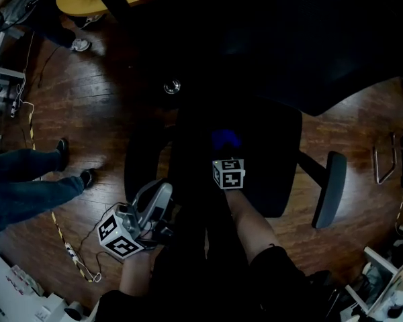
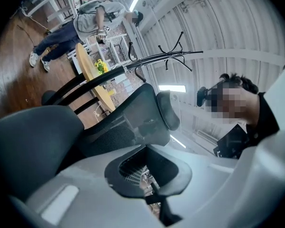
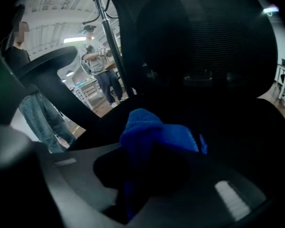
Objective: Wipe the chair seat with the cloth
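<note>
My right tool (image 1: 226,151) is clamped on the cloth (image 1: 226,139), a blue bunch that fills the gap between the jaws and bulges out past the tips. It sits over the seat (image 1: 272,163), roughly mid-seat and toward the chair back (image 3: 204,56). The picture from my head is so dark that I can't tell whether the cloth is pressed flat or just above the surface.

My left tool (image 1: 162,194) is off to the left of the chair at the seat's near corner. Its jaws are together with nothing between them, and it is tilted up toward the back and the ceiling.

I judge the cloth light, soft and floppy (a fleecy sort, by its nap). It will fold and drag rather than slide as a pad. A hold on a gathered wad, as I have now, suits it, since a loose corner would trail and flip over. Enough cloth should stick out beyond the tips that fabric, not jaw, meets the seat.

The seat looks firm and matte and should take pressure well. The chair stands on a smooth wood floor (image 1: 101,106) and may swivel or roll under a sideways push. How much of the seat is already wiped, I can't read from this.
</note>
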Demonstrator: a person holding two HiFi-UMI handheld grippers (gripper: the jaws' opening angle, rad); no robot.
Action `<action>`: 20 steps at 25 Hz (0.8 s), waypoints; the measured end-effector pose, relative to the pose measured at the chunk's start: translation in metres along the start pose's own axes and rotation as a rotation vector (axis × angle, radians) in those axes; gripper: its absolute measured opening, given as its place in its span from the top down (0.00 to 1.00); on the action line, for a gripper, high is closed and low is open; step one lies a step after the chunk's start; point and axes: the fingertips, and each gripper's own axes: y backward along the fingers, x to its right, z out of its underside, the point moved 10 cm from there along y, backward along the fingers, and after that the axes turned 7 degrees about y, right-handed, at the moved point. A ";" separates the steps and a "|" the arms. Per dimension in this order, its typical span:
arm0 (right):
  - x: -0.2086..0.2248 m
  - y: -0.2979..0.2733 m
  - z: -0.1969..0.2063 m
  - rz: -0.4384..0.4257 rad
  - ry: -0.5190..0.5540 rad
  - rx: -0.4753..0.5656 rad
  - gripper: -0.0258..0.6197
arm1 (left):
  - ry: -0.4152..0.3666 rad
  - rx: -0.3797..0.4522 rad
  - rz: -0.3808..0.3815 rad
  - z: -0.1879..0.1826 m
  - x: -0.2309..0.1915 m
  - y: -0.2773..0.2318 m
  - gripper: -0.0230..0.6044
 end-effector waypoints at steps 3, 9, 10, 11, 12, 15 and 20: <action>0.046 0.025 0.017 0.087 -0.019 -0.007 0.86 | 0.002 -0.031 0.005 0.005 -0.002 -0.007 0.98; 0.141 0.093 0.045 0.274 -0.071 -0.026 0.86 | -0.002 -0.110 0.030 0.012 -0.001 -0.030 0.98; 0.154 0.104 0.049 0.299 -0.086 -0.027 0.86 | -0.003 -0.115 0.031 0.013 -0.002 -0.033 0.98; 0.164 0.114 0.052 0.320 -0.102 -0.027 0.86 | -0.003 -0.119 0.033 0.013 -0.002 -0.036 0.98; 0.172 0.122 0.055 0.337 -0.117 -0.024 0.86 | -0.003 -0.123 0.036 0.014 -0.001 -0.039 0.98; 0.187 0.137 0.063 0.364 -0.153 -0.010 0.86 | -0.005 -0.133 0.041 0.020 0.001 -0.047 0.98; 0.189 0.138 0.063 0.370 -0.148 0.005 0.86 | -0.007 -0.132 0.046 0.020 0.003 -0.048 0.98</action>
